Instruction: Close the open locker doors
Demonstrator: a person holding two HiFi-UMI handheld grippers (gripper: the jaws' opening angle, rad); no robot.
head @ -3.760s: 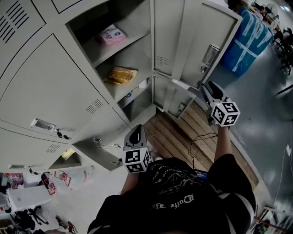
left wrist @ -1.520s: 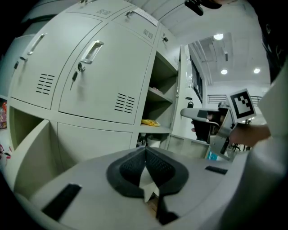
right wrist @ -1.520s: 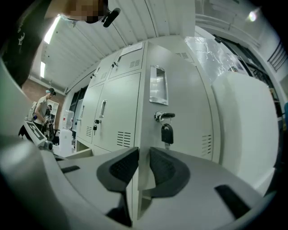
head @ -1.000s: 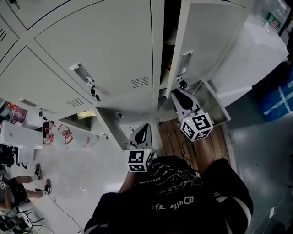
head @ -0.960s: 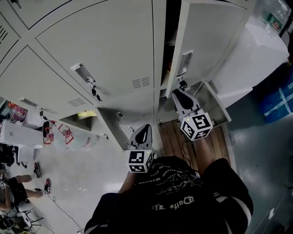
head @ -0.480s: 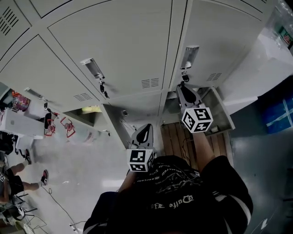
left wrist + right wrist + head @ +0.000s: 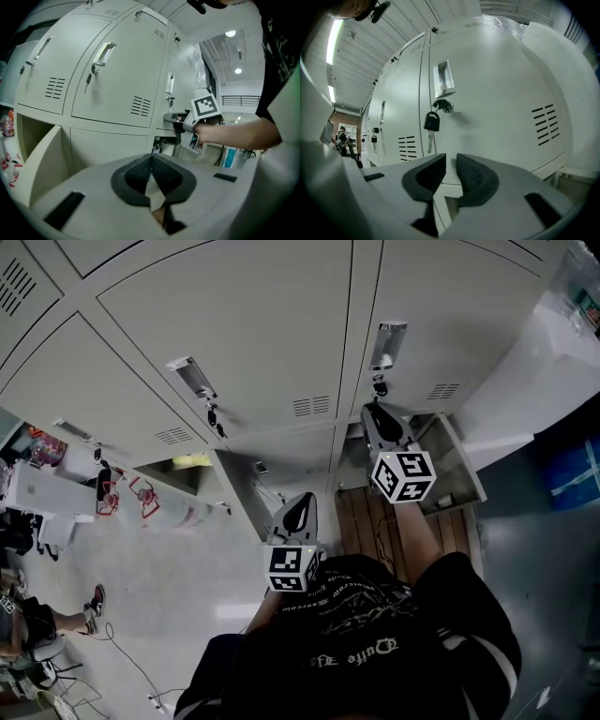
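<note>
Grey steel lockers (image 7: 234,324) fill the upper half of the head view. They stand on a pale, glossy floor (image 7: 169,568) with a patch of wooden boards (image 7: 361,517) at their foot. Some clutter lies off to the left, too small to name, and a blue bag (image 7: 574,465) sits at the far right edge.

The upper right door (image 7: 450,306) looks flush with its neighbours, and a key (image 7: 430,123) hangs from its lock, so I judge that door done. The right tongs (image 7: 377,416) hover just below the lock, close to the door face. Their jaws stand a little apart with nothing in the gap. The left tongs (image 7: 302,504) hang lower, well apart from the lockers, with jaws pressed together and empty.

Two doors in the bottom row are still open. The lower right door (image 7: 461,457) is swung out just beside the right tongs. The lower middle door (image 7: 239,501) juts toward the person, and a yellow item (image 7: 192,461) shows in the compartment to its left.

The next move is probably to drop the right tongs onto the outer face of the lower right door and push it round until it meets the frame. That needs a steady push, not a grip. The left tongs look well placed for the lower middle door.
</note>
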